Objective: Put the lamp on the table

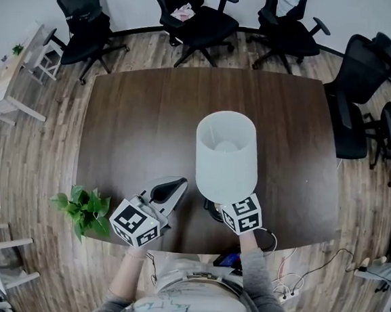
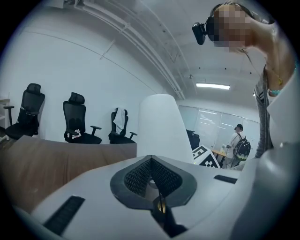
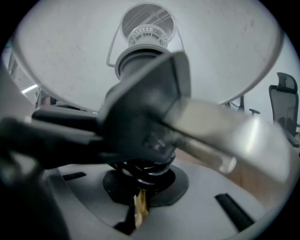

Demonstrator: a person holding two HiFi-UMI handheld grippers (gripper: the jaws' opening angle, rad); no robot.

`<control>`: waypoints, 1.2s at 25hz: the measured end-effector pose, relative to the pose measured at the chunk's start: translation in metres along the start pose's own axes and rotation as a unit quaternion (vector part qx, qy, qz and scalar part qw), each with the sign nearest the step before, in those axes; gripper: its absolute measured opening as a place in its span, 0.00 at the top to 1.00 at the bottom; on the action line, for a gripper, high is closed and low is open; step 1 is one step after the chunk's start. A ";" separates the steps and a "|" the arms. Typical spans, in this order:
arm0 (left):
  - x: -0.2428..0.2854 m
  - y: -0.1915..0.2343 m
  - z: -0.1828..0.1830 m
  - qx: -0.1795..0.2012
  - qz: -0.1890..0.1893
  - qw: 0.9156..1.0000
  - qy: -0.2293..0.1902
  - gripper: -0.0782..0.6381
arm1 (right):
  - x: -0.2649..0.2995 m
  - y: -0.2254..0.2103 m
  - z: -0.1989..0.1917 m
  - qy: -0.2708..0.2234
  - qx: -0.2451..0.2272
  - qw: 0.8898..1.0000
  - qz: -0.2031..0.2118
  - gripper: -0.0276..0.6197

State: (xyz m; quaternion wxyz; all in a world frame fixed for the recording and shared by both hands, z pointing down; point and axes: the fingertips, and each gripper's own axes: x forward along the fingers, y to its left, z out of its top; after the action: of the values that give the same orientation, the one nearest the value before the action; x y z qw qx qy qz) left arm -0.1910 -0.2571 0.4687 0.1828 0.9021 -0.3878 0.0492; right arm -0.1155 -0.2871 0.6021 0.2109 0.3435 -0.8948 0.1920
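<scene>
Even indoor light, fisheye edges, blurred close foreground

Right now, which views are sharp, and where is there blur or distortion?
Head view: sharp, evenly lit, but the fisheye bows the table edges. Left gripper view: clear, dark corners. Right gripper view: the lamp neck close to the lens is blurred.

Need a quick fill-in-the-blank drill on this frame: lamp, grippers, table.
1. The lamp has a ___ shade.
2. The left hand-held gripper is shut and holds ___.
3. The hand-held gripper clamped on the lamp below its shade is the ___ one.
4. The green plant is by the table's near ___ corner.
Missing: white; nothing; right; left.
</scene>
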 end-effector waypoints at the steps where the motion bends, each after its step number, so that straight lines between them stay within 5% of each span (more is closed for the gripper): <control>1: 0.000 0.000 0.001 -0.001 0.001 1.000 0.000 0.87 | -0.001 -0.001 0.000 -0.001 0.001 1.000 -0.001 0.93; 11: -0.004 -0.015 0.010 -0.011 -0.040 0.999 -0.016 0.87 | -0.006 -0.001 -0.003 0.000 0.007 1.000 -0.003 0.93; 26: -0.001 -0.026 0.032 0.035 -0.085 0.996 -0.018 0.87 | -0.006 0.002 -0.004 0.003 0.002 1.000 -0.002 0.93; 30: 0.005 -0.029 0.033 0.040 -0.100 0.994 -0.006 0.72 | -0.006 0.002 -0.004 0.004 0.002 1.000 -0.004 0.93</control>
State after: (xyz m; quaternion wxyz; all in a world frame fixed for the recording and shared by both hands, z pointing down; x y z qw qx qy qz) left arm -0.1680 -0.2543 0.4312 0.1480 0.9431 -0.2948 0.0410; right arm -0.1117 -0.2810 0.6019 0.2140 0.3465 -0.8924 0.1944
